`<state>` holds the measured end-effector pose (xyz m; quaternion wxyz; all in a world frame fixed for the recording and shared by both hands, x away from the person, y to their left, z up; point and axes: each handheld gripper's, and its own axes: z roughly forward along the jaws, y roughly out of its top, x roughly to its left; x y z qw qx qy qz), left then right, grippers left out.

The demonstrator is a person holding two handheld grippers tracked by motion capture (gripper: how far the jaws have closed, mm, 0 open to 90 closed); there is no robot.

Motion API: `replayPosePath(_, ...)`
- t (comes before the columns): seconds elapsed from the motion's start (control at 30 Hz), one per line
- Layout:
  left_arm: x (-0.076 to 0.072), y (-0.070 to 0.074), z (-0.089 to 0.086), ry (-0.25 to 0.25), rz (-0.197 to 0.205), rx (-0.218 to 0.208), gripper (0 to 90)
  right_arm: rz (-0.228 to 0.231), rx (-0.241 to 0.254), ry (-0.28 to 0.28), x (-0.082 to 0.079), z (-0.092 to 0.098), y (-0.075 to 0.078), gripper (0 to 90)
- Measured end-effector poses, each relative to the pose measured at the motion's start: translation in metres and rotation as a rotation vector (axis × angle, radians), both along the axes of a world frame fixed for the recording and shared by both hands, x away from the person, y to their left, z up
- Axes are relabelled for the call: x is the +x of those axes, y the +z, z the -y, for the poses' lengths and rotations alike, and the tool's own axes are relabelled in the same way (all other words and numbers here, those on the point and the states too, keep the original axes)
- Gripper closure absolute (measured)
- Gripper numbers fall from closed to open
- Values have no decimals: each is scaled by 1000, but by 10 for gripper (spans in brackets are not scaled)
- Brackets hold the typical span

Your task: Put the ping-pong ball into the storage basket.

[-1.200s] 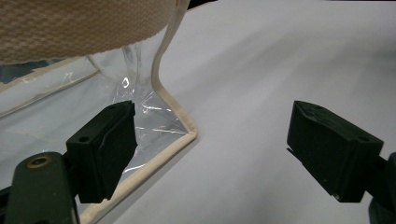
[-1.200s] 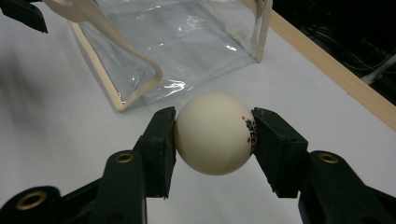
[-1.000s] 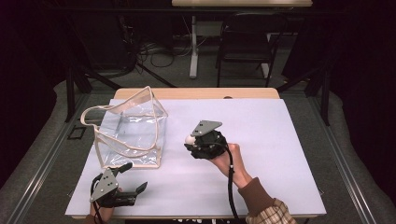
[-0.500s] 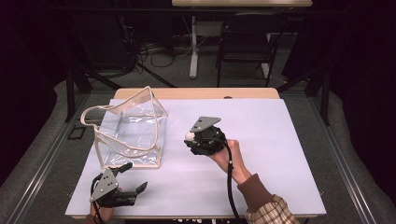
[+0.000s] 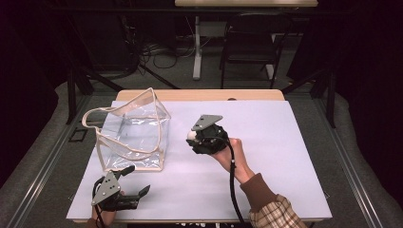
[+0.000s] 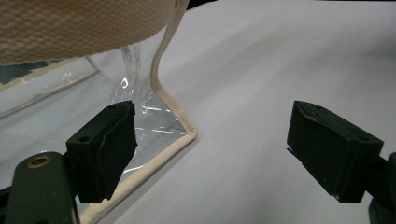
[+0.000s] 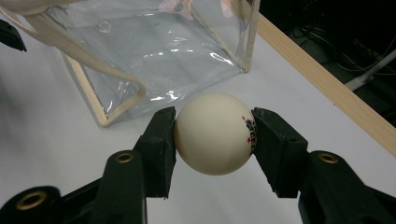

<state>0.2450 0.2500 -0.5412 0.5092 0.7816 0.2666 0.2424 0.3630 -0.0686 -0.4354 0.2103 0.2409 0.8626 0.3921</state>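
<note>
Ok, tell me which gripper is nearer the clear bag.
Left. The left gripper sits at the clear bag's near corner, fingers open. The right gripper, clamping a white ball, is farther off, beside it.

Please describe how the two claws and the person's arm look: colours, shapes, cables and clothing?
Both claws, left claw and right claw, are black with two blocky jaws. Each carries a grey three-cornered plate on top. Brass-coloured rivets mark the jaw arms. A black cable trails from the right one. The sleeve is plaid with a brown cuff.
</note>
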Motion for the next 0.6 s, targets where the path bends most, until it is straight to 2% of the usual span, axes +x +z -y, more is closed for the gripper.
replayPosePath(0.6, 0, 0, 0, -2, -2, -1, 159, 4, -12, -2, 8, -5, 8, 509)
